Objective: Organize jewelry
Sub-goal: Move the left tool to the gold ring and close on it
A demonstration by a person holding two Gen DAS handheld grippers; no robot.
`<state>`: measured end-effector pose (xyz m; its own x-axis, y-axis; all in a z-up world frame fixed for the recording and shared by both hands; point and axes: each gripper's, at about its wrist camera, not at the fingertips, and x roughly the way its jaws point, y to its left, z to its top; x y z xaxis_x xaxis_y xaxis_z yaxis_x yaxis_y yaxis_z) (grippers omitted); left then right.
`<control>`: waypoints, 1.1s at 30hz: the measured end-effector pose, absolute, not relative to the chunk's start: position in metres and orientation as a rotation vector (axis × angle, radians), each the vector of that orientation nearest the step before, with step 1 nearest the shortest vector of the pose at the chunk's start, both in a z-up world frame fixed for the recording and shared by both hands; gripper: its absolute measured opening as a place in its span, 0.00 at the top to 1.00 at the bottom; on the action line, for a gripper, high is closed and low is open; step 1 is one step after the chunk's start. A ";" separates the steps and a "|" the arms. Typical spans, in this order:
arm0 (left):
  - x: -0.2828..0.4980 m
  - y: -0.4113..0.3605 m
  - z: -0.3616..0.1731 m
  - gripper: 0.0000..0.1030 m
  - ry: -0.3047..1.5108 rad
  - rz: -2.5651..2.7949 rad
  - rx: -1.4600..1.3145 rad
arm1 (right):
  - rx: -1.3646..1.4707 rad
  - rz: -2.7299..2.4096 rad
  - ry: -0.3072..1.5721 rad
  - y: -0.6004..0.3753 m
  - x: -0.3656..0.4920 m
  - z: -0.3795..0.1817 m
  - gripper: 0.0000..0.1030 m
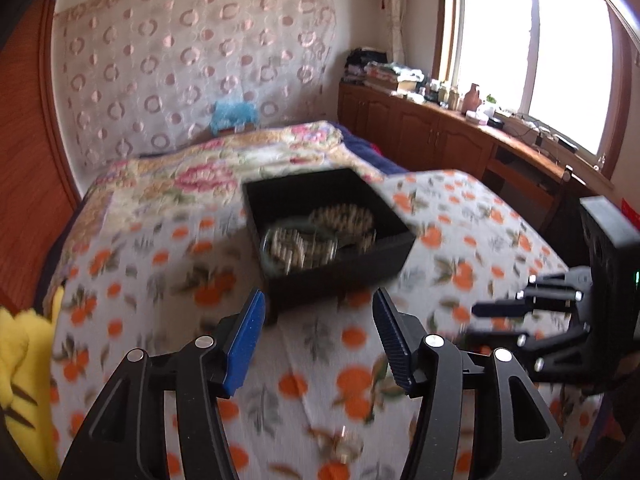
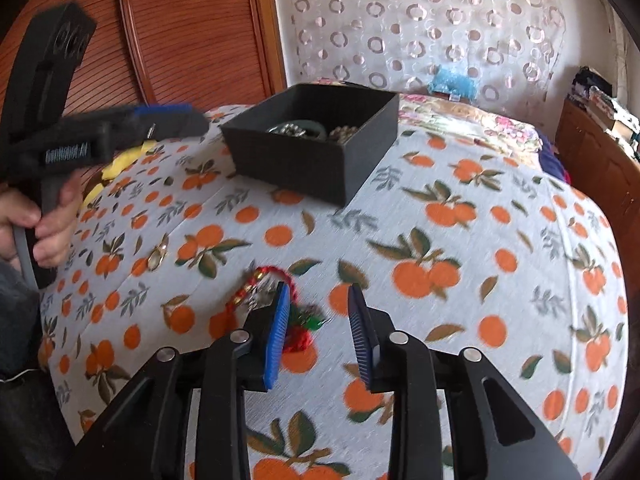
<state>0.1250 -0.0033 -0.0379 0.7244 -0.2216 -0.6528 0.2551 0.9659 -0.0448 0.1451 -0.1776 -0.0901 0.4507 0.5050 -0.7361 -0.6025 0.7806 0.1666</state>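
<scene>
— Which step are you on?

— Collecting. The square black box already holds beaded bracelets. My right gripper hangs with its jaws apart over the red corded charm bracelet on the orange-print bedsheet — nothing held.

— And the left?

— The left gripper is spread wide and empty, near the box. Next I'd lower the right, straddle the cord, pinch. A small gold ring lies well apart. Bedroom: wooden cabinets, a bright window.

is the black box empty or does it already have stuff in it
Not empty. The open black box on the bedspread holds several metallic bracelets; both views show them inside.
</scene>
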 end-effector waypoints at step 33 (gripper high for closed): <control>0.065 -0.006 -0.079 0.53 0.823 -0.269 0.072 | -0.116 0.632 0.671 -0.191 0.122 -0.031 0.85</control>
